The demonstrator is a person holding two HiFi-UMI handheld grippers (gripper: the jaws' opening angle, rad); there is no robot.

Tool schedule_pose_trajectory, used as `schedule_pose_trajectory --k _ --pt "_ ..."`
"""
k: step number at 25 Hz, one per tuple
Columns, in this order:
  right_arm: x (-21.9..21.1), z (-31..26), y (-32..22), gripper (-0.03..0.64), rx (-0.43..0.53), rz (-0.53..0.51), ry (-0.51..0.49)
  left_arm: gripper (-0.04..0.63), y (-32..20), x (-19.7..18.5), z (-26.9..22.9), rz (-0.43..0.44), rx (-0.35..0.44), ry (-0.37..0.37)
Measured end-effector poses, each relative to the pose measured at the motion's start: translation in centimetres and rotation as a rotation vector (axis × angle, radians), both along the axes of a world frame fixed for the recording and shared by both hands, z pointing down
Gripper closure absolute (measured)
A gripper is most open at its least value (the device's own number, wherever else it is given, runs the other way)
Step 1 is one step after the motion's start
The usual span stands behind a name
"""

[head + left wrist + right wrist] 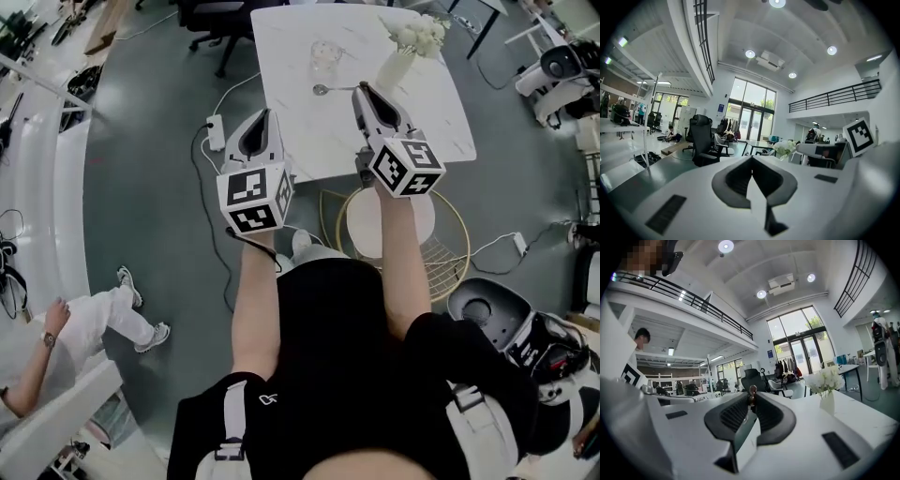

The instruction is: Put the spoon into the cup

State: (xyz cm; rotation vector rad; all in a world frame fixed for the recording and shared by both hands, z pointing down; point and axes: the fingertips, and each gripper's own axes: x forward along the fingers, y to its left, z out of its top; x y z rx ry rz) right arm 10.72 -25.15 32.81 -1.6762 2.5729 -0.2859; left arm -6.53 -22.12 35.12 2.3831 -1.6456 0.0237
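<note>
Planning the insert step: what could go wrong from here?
The right tool pinches the spoon only at its tips, so the spoon may pivot or slip. The cup is clear glass; a poke at its rim could tip it. The vase of flowers stands close beside that tool and could get clipped.

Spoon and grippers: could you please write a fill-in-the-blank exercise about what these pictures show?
1. The right gripper grips the spoon by its ___.
2. The left gripper holds ___.
3. The flowers in the vase are ___.
Missing words: handle; nothing; white.
</note>
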Motion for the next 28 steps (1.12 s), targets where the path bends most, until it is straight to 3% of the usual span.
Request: schedule_pose_trajectory --k 9,19,28 --pt "1.2 3.5 -1.8 0.563 -0.079 0.049 0.009 0.578 -3.3 -0.3 3.6 0.012 -0.103 -0.013" --pt "3.8 4.5 -7.3 0.563 -0.122 0.175 0.008 0.578 -11.3 2.5 6.3 0.142 -0.158 -0.008" --pt "4.3 7.3 -14.8 0.563 -0.178 0.219 -0.021 0.578 -18.4 4.3 8.5 0.222 -0.202 -0.043"
